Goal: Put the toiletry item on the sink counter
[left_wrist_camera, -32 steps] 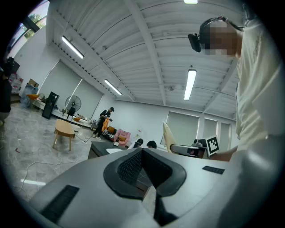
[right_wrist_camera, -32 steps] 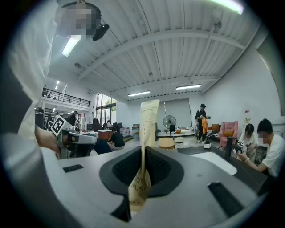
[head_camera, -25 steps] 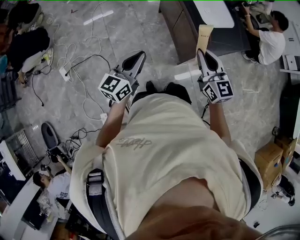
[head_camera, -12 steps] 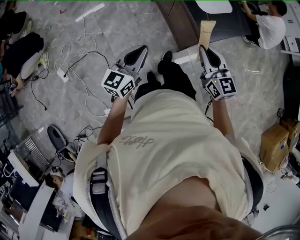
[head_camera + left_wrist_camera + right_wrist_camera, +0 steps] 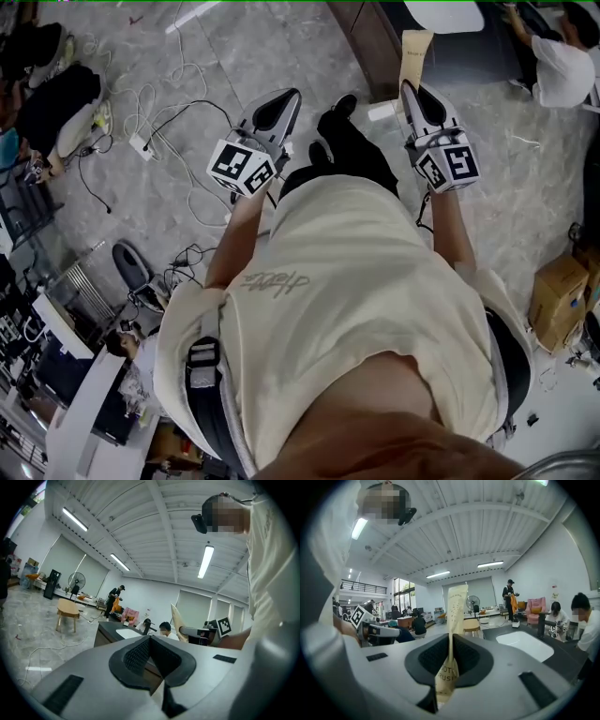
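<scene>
Right claw (image 5: 412,89) pinches the packet (image 5: 413,52) upright, long axis along its jaws, surface (image 5: 370,37) just ahead on its side; left claw (image 5: 278,105) closed, empty.

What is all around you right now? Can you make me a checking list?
Surface: dark sink counter with a white basin, just ahead.
Job's things: beige paper packet, upright in the right gripper.
Clutter: cardboard box on the floor.
Grippers: right gripper shut on the paper packet; left gripper shut, empty.
Cables: white and black cables loose across the floor.
Surroundings: seated person by the counter; standing fan; small wooden table.
</scene>
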`<state>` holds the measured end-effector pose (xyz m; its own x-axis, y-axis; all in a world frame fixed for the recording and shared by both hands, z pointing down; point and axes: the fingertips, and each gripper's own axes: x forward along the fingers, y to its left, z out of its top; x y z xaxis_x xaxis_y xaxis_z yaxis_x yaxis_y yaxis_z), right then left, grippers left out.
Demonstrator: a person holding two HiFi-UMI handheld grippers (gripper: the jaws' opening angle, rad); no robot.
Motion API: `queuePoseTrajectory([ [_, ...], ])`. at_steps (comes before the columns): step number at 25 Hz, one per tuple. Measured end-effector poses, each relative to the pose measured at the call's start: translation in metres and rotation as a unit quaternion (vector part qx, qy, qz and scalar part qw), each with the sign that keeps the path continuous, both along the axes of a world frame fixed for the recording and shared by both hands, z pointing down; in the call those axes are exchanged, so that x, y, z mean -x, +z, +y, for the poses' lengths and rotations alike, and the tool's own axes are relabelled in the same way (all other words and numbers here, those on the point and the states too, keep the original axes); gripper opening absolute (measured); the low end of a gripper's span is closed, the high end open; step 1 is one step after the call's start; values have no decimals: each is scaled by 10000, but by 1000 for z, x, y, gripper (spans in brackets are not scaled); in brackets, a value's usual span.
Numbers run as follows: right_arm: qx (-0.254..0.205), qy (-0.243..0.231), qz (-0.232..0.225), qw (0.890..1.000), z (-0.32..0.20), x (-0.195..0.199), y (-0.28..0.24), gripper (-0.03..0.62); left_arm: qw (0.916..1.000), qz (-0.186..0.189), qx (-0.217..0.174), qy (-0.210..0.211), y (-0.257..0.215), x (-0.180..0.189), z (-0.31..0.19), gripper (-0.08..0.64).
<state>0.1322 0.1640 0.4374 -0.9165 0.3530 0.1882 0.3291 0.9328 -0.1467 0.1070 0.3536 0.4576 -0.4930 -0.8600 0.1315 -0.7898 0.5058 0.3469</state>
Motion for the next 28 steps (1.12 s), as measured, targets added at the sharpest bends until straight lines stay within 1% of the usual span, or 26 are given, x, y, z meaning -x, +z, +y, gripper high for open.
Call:
queuePoseTrajectory([
  [3,33,46,-69,10000,-16,36,4,20,9998,52,119,-126,2,35,-3,3],
  [5,74,61,-56,9999,-29,60,12,20,9997,19,183,-167,2,60,-11,3],
  [7,111,78,-69,9999,-42,82,21,20,9996,-46,257,-136,4,86,-24,3],
  [10,27,168,-218,9996,-67,113,29,20,9996,-103,260,40,10,121,-59,3],
  [12,56,275,-279,9992,-89,134,24,20,9995,-88,174,230,2,145,-92,3],
  [14,145,399,-263,9987,-113,146,16,20,9987,-121,51,499,-19,165,-130,3],
  [16,427,570,-174,9973,-136,152,13,20,9966,-220,-14,798,-40,181,-166,3],
  [18,768,758,-94,9941,-157,157,14,20,9949,-245,-48,975,-52,194,-194,3],
  [20,701,902,-95,9934,-173,163,15,20,9936,-191,-55,1111,-53,202,-215,3],
  [22,594,1037,-117,9928,-184,166,17,20,9908,-108,7,1352,-47,207,-233,3],
  [25,854,1301,-76,9878,-200,167,23,20,9835,-20,130,1807,-38,216,-263,3],
  [28,1038,1605,-38,9816,-217,169,27,20,9782,40,83,2073,-37,227,-287,3],
])
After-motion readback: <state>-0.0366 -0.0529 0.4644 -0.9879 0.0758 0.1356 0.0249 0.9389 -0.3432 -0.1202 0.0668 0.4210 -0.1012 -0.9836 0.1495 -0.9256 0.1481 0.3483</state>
